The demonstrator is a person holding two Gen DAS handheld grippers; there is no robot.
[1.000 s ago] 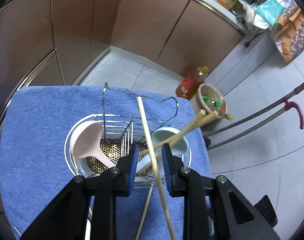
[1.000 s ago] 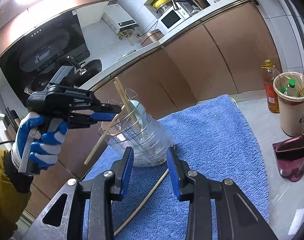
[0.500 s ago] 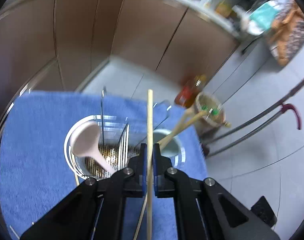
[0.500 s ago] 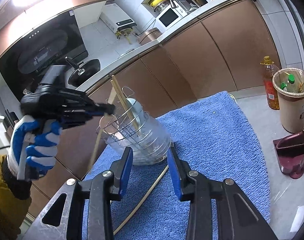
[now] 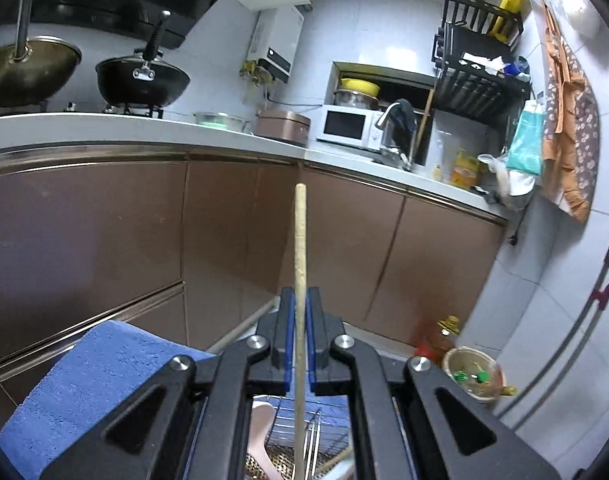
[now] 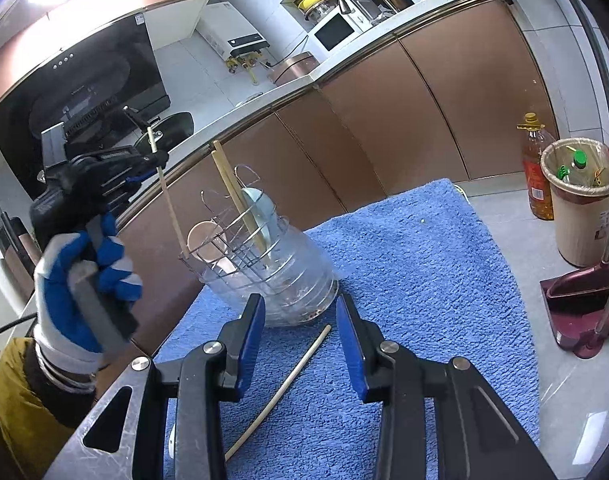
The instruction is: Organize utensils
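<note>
My left gripper [image 5: 299, 332] is shut on a wooden chopstick [image 5: 300, 248] that stands nearly upright between its blue pads. In the right wrist view that left gripper [image 6: 154, 160] sits up at the left in a gloved hand, and its chopstick [image 6: 172, 208] reaches down to the rim of the wire utensil holder [image 6: 264, 256]. The holder has a pink spoon [image 6: 202, 240], a light blue spoon [image 6: 260, 208] and wooden chopsticks [image 6: 236, 196] in it. My right gripper [image 6: 300, 320] stands open over the blue towel [image 6: 404, 264]. A second loose chopstick [image 6: 280, 388] lies on the towel between its fingers.
Brown cabinets [image 5: 144, 240] and a white counter run behind the towel. An oil bottle [image 6: 538, 172] and a lined bin [image 6: 580, 204] stand on the floor at the right, with a red dustpan [image 6: 584, 308] nearer. Woks [image 5: 140, 80] sit on the stove.
My left gripper shut on the chopstick, then lifted and tilted up from looking down into the holder to facing the cabinets. The chopstick swung upright. My right gripper kept still.
</note>
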